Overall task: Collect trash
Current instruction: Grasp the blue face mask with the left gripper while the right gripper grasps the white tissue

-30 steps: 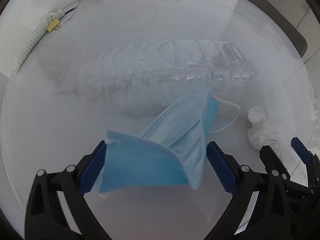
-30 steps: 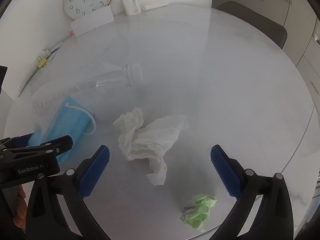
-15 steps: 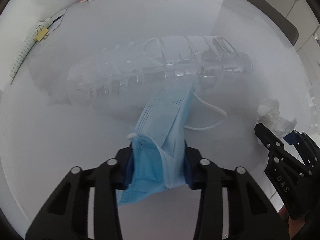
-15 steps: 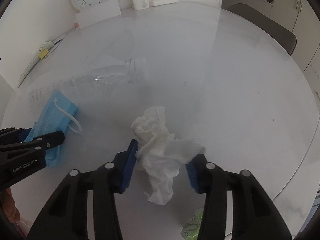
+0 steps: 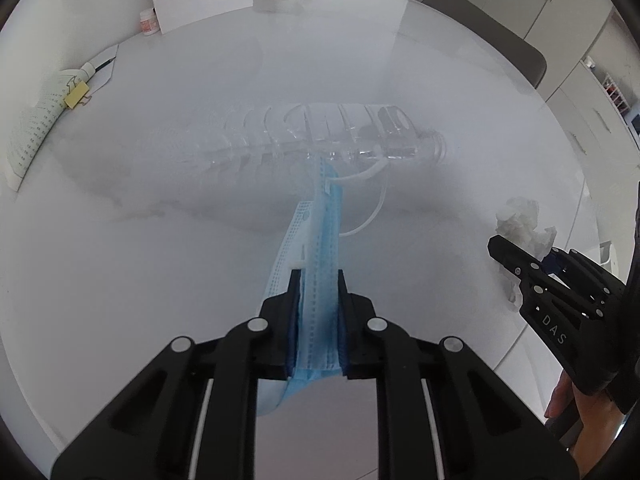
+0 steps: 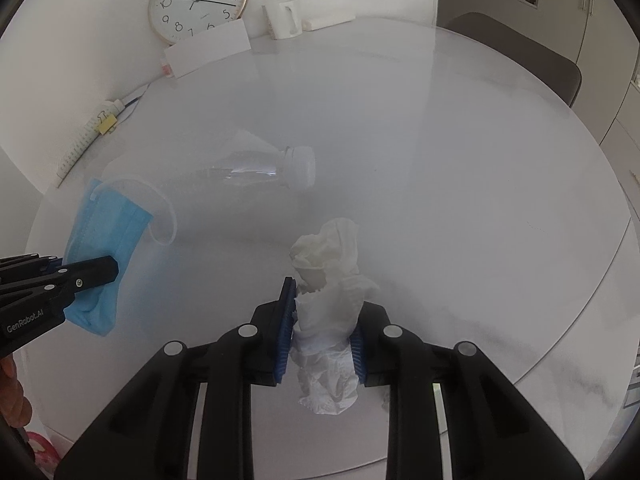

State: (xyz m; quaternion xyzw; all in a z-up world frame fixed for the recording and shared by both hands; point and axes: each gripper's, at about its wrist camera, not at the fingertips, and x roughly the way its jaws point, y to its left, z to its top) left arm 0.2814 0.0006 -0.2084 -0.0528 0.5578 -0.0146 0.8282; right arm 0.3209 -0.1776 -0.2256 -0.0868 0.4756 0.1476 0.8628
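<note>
My left gripper [image 5: 316, 276] has its jaws closing tight on a folded blue face mask [image 5: 320, 240], whose pads press it from both sides. The mask's far end and ear loop hang just above the white round table [image 5: 160, 260], in front of a clear plastic bottle [image 5: 312, 136] lying on its side. My right gripper [image 6: 324, 296] has its jaws closing on a crumpled white tissue [image 6: 332, 248], squeezed between its blue pads. In the right wrist view the left gripper [image 6: 112, 270] grips the mask [image 6: 108, 224] at the left. The bottle [image 6: 256, 168] lies behind it.
A wall clock [image 6: 198, 0], a white card [image 6: 208, 48] and a white mug [image 6: 284, 18] stand at the table's far edge. A rolled paper with a yellow clip [image 5: 48, 120] lies at the left. A dark chair [image 6: 520, 60] stands beyond the far right rim.
Both grippers went from wide open to shut: the left on the mask, the right on the tissue. Both have since lifted a little, with the mask raised off the table.
</note>
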